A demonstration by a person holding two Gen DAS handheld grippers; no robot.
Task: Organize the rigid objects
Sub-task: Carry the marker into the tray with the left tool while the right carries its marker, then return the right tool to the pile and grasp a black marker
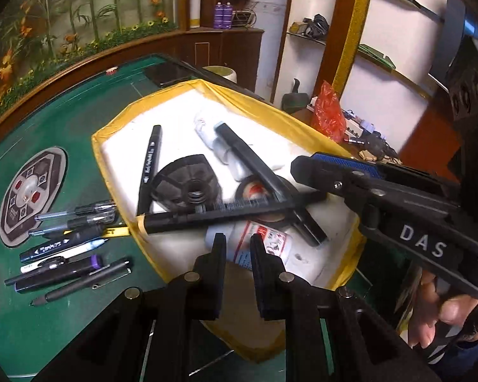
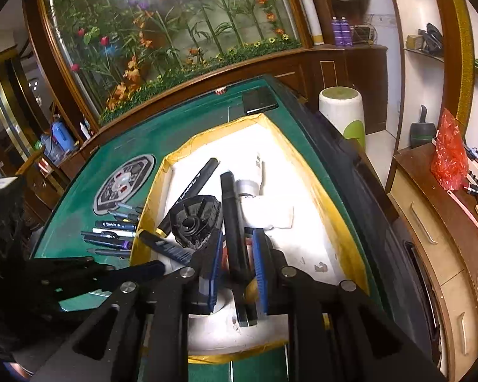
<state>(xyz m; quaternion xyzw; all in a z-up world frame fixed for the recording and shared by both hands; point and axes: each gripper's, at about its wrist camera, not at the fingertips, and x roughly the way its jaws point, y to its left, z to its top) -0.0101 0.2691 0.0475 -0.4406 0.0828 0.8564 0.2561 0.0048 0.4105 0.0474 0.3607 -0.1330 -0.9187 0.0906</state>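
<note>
A white tray with a yellow rim (image 1: pixel 111 127) (image 2: pixel 306 165) lies on the green table. It holds a black spool (image 1: pixel 186 180) (image 2: pixel 196 216), black markers (image 1: pixel 149 165) (image 2: pixel 194 184), a long black bar (image 1: pixel 258 175) (image 2: pixel 235 238), a tape roll (image 1: pixel 255 189) and white bottles (image 1: pixel 258 245). A group of pens (image 1: pixel 67 248) (image 2: pixel 111 232) lies on the table left of the tray. My left gripper (image 1: pixel 237 248) is open and empty above the tray's near edge. My right gripper (image 2: pixel 237 254) (image 1: pixel 306 165) is open, its fingers on either side of the long black bar.
A round emblem (image 1: pixel 32 194) (image 2: pixel 124 184) is set in the green table (image 1: pixel 63 121). A dark phone (image 2: pixel 259 100) lies at the far edge. A white stool (image 2: pixel 342 111) and a wooden cabinet with a red bag (image 2: pixel 449 159) stand to the right.
</note>
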